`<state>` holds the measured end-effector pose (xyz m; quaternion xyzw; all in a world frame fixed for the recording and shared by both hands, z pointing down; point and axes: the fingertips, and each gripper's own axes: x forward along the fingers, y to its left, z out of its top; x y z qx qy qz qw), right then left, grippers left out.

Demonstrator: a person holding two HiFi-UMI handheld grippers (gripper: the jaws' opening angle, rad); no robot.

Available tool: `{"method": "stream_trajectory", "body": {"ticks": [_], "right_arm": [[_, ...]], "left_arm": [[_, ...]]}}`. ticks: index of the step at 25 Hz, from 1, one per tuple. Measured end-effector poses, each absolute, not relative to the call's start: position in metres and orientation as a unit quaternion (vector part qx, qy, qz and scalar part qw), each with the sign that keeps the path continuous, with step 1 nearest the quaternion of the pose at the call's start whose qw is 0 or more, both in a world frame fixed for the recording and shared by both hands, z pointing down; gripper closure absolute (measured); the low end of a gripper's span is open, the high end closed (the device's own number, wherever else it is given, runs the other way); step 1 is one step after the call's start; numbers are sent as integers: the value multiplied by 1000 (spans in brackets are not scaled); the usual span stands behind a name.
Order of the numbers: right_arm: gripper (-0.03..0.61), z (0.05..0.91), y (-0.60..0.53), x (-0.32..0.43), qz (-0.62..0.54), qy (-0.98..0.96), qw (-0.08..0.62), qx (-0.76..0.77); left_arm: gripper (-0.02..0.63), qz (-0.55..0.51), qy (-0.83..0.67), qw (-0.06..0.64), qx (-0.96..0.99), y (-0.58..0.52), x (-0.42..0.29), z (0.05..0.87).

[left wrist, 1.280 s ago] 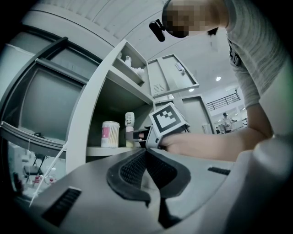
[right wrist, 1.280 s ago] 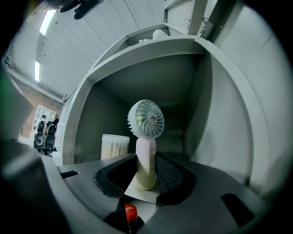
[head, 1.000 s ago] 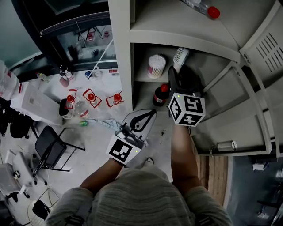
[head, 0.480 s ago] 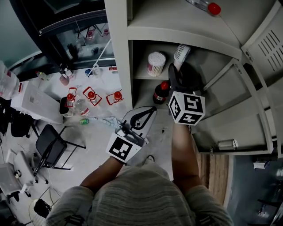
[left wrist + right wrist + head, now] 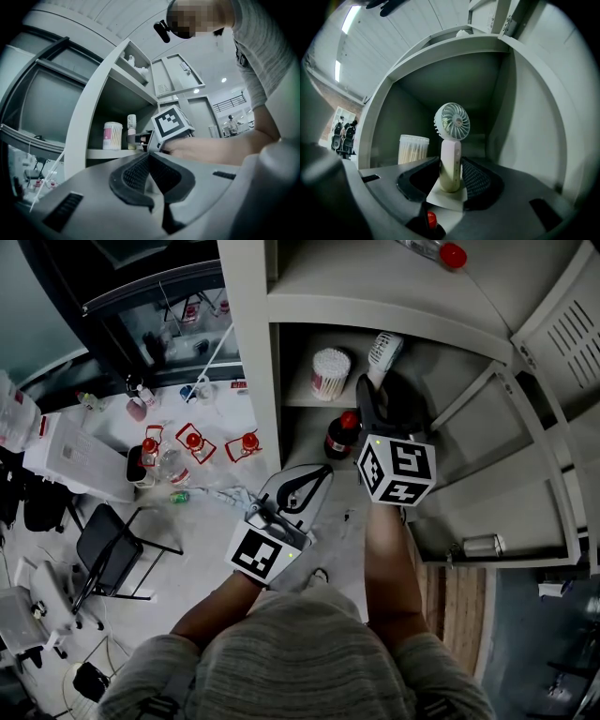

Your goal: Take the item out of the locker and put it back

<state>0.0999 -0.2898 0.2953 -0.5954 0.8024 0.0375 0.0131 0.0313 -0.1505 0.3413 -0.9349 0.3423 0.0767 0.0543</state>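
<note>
Nothing has really changed since a moment ago. Both of your claws sit in the same spots, and the small white fan (image 5: pixel 451 147) is in the same place. So I think the task is at a pause and not moving on.

Your right claw (image 5: pixel 451 171) reaches into the middle space of the locker (image 5: pixel 246 352). Its two pads are partway shut and squeeze the fan's handle from both sides. The fan stands up straight, with its round head on top. I cannot tell if its bottom rests on the shelf or hangs just above it. Either way, the fan is inside the locker, so you must pull it out or let it go there.

Your left claw (image 5: pixel 150 157) is shut tight with nothing in it. It waits outside the locker, lower than the right one.

Just left of the fan, in the same space, stands a tub of cotton swabs (image 5: pixel 413 149). It looks full. The space below holds a dark bottle (image 5: pixel 339 440) with a red cap. The space above holds a clear bottle (image 5: pixel 442 254) with a red cap, lying down.
</note>
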Motion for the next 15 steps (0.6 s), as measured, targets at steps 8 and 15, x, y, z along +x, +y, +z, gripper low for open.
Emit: {"method": "stream_trajectory", "body": {"ticks": [8, 15], "right_arm": [[387, 298, -277, 95, 20, 817, 26, -576], [373, 295, -254, 93, 21, 820, 32, -570]], "left_arm": [[606, 74, 343, 53, -935, -151, 32, 343], [606, 78, 343, 49, -935, -149, 30, 341]]}}
